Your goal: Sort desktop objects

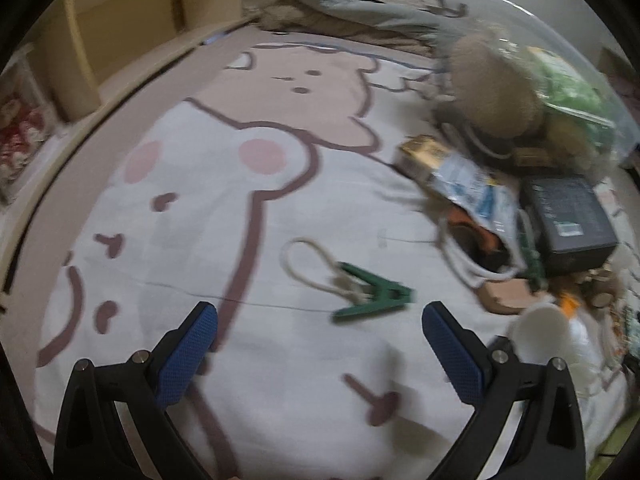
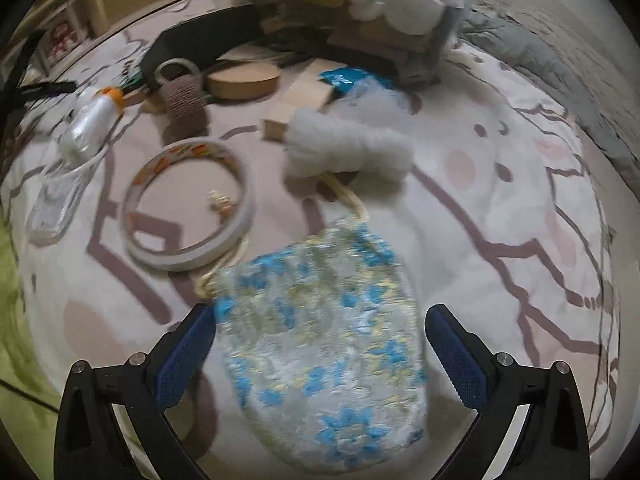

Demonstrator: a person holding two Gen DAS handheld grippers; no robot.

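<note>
Floral drawstring pouch, blue/yellow print, lies flat on cartoon-print blanket, directly ahead of right gripper. Jaws spread wide, pouch between the blue pads but not touching either; nothing gripped. Pouch's cream cord runs up toward wad of white stuffing.

L of pouch: roll of white tape, flat, small pale item inside its ring, too blurred to ID. Further L: clear plastic bottle w/ orange cap, on its side. Behind tape: twine-wrapped spool, upright; round wooden disc; wooden block.

Back edge: clear plastic bin, packed — white round pieces, wood pieces, green stuff.

Left gripper also wide open, empty, over bare blanket. Ahead of it: green clothespin-type clip w/ white cord loop attached. To R, a heap: black box, open cloth bag w/ orange-dark contents, tan plush thing up against clear bin wall.
</note>
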